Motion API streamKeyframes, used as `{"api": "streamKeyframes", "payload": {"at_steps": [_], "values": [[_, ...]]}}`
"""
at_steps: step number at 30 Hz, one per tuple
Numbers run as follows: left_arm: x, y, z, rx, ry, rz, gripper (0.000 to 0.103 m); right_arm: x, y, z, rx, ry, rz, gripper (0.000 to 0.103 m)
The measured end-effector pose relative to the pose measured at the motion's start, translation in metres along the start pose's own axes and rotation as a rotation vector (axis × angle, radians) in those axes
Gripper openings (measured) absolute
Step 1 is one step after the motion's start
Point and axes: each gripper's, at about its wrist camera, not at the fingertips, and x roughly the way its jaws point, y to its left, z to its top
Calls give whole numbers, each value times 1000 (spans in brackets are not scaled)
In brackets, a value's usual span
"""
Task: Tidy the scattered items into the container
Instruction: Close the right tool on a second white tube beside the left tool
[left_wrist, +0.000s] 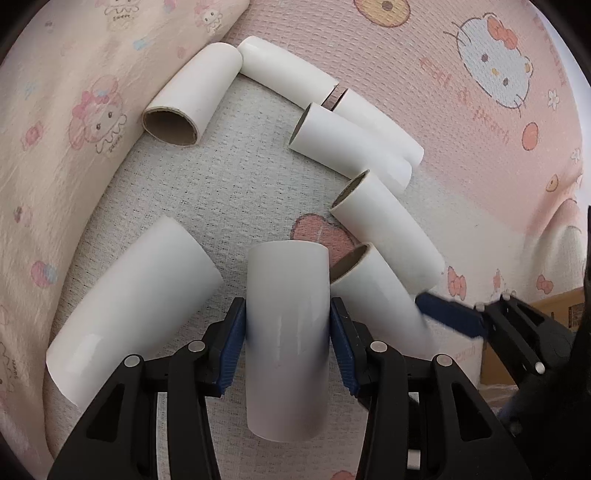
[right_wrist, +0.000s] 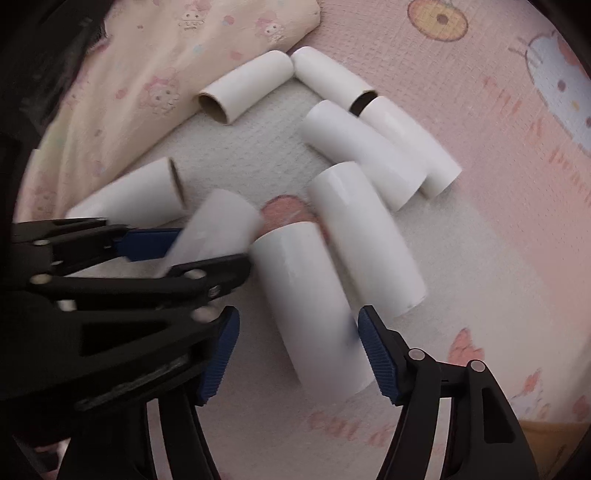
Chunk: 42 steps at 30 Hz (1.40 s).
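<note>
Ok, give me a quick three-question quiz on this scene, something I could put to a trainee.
1. True or false: the left gripper is shut on a white roll.
2. Pick one. The right gripper is:
A. clamped on a roll and lifting it
B. open, with a roll on the sheet between its fingers
C. well away from every roll
3. How many rolls show in the left wrist view, counting the gripped one?

Key: 1 true; 2 B; 3 eight.
</note>
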Motion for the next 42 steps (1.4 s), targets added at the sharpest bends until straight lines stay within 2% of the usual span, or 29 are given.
{"api": "streamKeyframes", "payload": {"at_steps": [5,11,16,21,22,23,31,35,38,42], "values": [[-5,9,0,7,17,-16,48,-3,-3,2,54,23,127,59],[-2,2,2,49,14,11,48,24,0,18,38,73,50,59],[-3,10,-1,33,10,6,48,44,-9,21,104,69,121,59],[-3,6,-3,56,-7,22,48,44,-6,19,122,24,102,56],[-4,6,-3,53,-4,22,48,43,-6,18,141,11,94,45],[-4,6,-3,60,7,22,48,41,-6,17,151,-2,78,41],[-12,13,-18,87,22,15,49,34,-9,4,215,-10,157,41],[-16,8,-26,118,11,53,47,29,-10,-4,236,-25,155,41],[-18,7,-34,112,22,24,47,25,-15,-13,266,-29,159,41],[-21,-2,-45,158,30,40,47,20,-18,-28,293,-23,158,41]]}}
